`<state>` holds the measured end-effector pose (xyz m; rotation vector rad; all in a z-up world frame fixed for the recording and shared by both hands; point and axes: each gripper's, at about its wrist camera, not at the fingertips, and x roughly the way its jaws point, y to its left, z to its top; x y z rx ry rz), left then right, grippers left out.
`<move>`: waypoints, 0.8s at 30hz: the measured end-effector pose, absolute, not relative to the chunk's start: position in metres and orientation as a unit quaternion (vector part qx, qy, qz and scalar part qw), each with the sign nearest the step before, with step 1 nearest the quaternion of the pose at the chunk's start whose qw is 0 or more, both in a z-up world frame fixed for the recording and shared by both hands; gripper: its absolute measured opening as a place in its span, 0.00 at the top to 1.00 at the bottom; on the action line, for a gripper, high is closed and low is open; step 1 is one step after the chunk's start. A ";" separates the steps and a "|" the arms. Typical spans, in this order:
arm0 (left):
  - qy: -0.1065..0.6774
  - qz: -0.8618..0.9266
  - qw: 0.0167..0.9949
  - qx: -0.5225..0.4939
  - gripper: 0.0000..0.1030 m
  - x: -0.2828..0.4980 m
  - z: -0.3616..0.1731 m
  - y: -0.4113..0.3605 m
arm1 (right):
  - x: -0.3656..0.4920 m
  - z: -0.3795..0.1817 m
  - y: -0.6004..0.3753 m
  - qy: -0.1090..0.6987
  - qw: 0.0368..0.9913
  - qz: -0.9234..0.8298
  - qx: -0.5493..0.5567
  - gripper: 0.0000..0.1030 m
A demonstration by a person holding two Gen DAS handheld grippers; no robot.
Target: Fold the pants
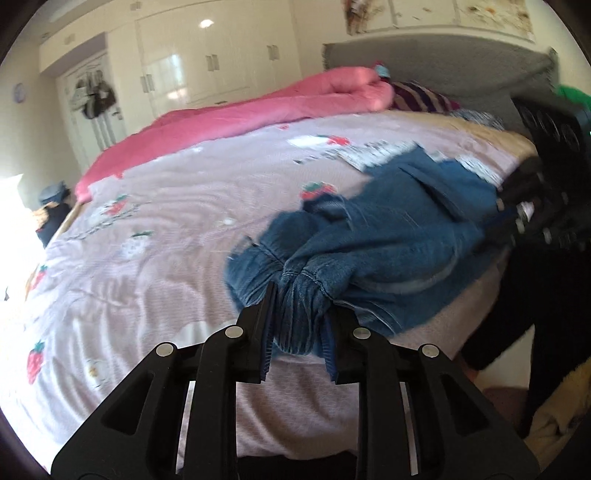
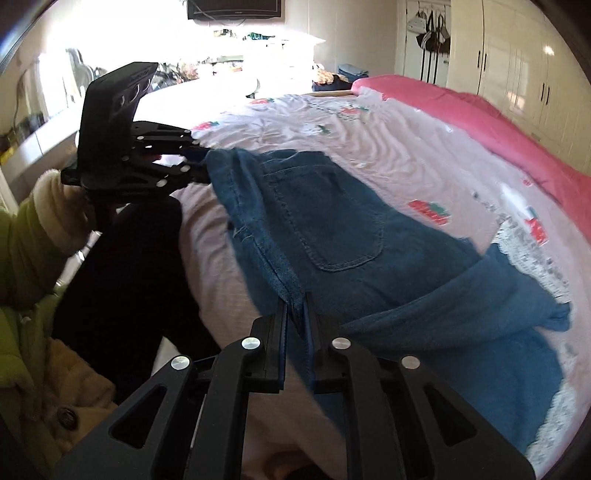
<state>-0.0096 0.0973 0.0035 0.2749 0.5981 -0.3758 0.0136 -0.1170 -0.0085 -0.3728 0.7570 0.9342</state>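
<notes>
Blue denim pants spread across a pink strawberry-print bedsheet, near the bed's front edge, held at two points.

From the left wrist: left gripper clamped on a bunched, gathered wad of the elastic waistband, cloth bulging between the blue pads. Also seen here alone: grey headboard, striped pillow, and the right gripper at the far right, blurred, pinching the other end of the denim.

From the right wrist: right gripper nearly closed on a thin folded seam edge, a back pocket lying flat and plainly visible just beyond. Shown only here: a green sleeve with cream cuff behind the left gripper, a wall-mounted screen, bright window glare washing out the far side.

Common to both: rolled pink quilt along the far side of the bed, white wardrobe doors behind it. Dark clothing of the person blocking the bed's near edge between the two grippers.
</notes>
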 end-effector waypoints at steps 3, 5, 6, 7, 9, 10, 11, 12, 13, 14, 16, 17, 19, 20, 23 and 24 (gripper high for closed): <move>0.302 -0.160 0.931 0.129 0.75 -0.002 -0.003 0.102 | 0.014 -0.025 -0.102 0.374 0.798 0.428 -0.202 0.90; 0.353 -0.139 0.916 0.134 0.73 0.012 -0.019 0.104 | 0.017 -0.039 -0.095 0.400 0.788 0.416 -0.216 0.89; 0.380 -0.129 0.906 0.132 0.73 0.018 -0.027 0.107 | 0.018 -0.044 -0.095 0.410 0.784 0.413 -0.215 0.89; 0.400 -0.115 0.900 0.126 0.73 0.022 -0.033 0.112 | 0.019 -0.048 -0.096 0.417 0.783 0.411 -0.211 0.89; 0.407 -0.107 0.902 0.097 0.73 0.023 -0.031 0.125 | 0.021 -0.047 -0.099 0.424 0.783 0.413 -0.194 0.89; 0.401 -0.105 0.906 0.084 0.73 0.021 -0.027 0.131 | 0.021 -0.046 -0.100 0.424 0.783 0.415 -0.187 0.88; 0.395 -0.102 0.910 0.069 0.73 0.018 -0.021 0.140 | 0.021 -0.045 -0.101 0.426 0.783 0.417 -0.179 0.88; 0.391 -0.097 0.913 0.061 0.73 0.017 -0.017 0.145 | 0.021 -0.045 -0.102 0.427 0.782 0.419 -0.176 0.86; 0.386 -0.088 0.917 0.056 0.73 0.014 -0.011 0.150 | 0.021 -0.046 -0.103 0.428 0.781 0.421 -0.172 0.83; 0.376 -0.082 0.922 0.048 0.73 0.009 -0.003 0.154 | 0.020 -0.046 -0.103 0.429 0.780 0.423 -0.170 0.81; 0.359 -0.083 0.929 0.030 0.73 0.002 0.012 0.157 | 0.017 -0.045 -0.102 0.428 0.776 0.433 -0.164 0.72; 0.349 -0.093 0.932 0.018 0.72 -0.002 0.020 0.156 | 0.017 -0.044 -0.102 0.428 0.775 0.436 -0.161 0.69; 0.331 -0.119 0.936 0.012 0.65 -0.008 0.034 0.142 | 0.016 -0.040 -0.104 0.426 0.774 0.442 -0.152 0.66; 0.326 -0.134 0.936 0.014 0.63 -0.009 0.038 0.133 | 0.019 -0.034 -0.107 0.425 0.775 0.445 -0.144 0.65; 0.338 -0.166 0.926 0.035 0.57 -0.007 0.036 0.099 | 0.024 -0.015 -0.127 0.404 0.792 0.449 -0.087 0.61; 0.346 -0.172 0.922 0.038 0.55 -0.005 0.031 0.090 | 0.026 -0.008 -0.135 0.391 0.804 0.441 -0.073 0.57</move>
